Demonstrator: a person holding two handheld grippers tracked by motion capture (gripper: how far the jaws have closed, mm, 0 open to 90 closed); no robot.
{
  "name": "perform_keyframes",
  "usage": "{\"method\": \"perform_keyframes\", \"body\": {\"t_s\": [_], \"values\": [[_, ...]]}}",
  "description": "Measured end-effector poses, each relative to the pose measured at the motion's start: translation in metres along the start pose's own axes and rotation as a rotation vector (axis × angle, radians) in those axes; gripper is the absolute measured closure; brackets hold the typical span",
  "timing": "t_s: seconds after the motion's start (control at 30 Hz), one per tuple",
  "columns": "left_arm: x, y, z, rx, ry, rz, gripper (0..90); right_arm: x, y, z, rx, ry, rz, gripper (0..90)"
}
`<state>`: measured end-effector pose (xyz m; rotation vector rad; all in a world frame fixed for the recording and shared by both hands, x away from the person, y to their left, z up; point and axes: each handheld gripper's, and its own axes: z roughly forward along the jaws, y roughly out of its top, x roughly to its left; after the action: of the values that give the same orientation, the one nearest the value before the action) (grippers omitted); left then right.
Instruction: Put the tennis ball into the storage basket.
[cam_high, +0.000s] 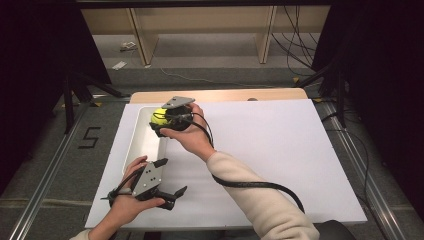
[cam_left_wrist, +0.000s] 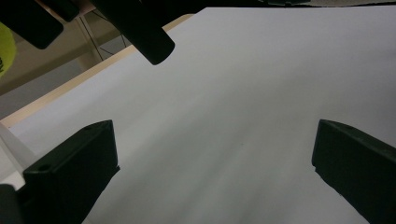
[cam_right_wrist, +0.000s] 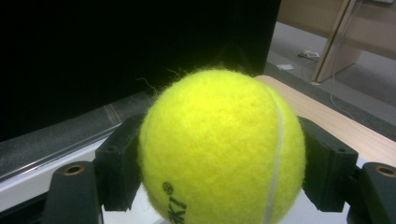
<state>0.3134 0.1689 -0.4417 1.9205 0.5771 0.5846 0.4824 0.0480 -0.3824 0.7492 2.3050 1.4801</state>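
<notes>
Jaws of your right gripper are clamped on the tennis ball, one black pad pressed against each side of it, so the ball sits squarely between them with its yellow felt bulging up and forward past the pads. A white seam runs down its right part and black lettering shows low on its front. In the high view you hold that right gripper with the tennis ball raised over the far end of the white tray, which lies along the left part of the desk. Your right hand wraps the gripper from the near right side, and its black cable trails back along your sleeve toward the near edge.

Your left gripper rests near the near left corner of the desk, just near of the tray, in your left hand. Its jaws stand wide apart with nothing between them; in the left gripper view the left gripper looks across the bare white surface.
</notes>
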Motion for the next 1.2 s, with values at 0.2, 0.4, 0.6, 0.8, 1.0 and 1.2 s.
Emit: {"method": "perform_keyframes", "body": {"t_s": [0.2, 0.4, 0.6, 0.8, 1.0, 1.2], "values": [[0.000, 0.000, 0.000, 0.004, 0.000, 0.007, 0.0, 0.003, 0.002, 0.004, 0.001, 0.007, -0.003, 26.8], [0.000, 0.000, 0.000, 0.003, -0.003, 0.005, 0.0, 0.005, 0.002, 0.007, 0.007, 0.012, -0.003, 26.8], [-0.001, -0.001, 0.001, 0.007, -0.005, 0.000, 0.0, 0.005, 0.002, 0.009, 0.004, 0.015, -0.007, 26.8], [-0.001, -0.001, 0.001, 0.011, -0.007, 0.003, 0.0, 0.006, 0.002, 0.011, 0.007, 0.018, 0.002, 26.8], [-0.001, -0.001, 0.001, 0.012, -0.007, 0.010, 0.0, 0.008, 0.004, 0.014, 0.005, 0.025, 0.003, 26.8], [-0.001, -0.001, 0.001, 0.016, -0.007, 0.011, 0.0, 0.009, 0.002, 0.018, 0.011, 0.028, 0.004, 26.8]]}}
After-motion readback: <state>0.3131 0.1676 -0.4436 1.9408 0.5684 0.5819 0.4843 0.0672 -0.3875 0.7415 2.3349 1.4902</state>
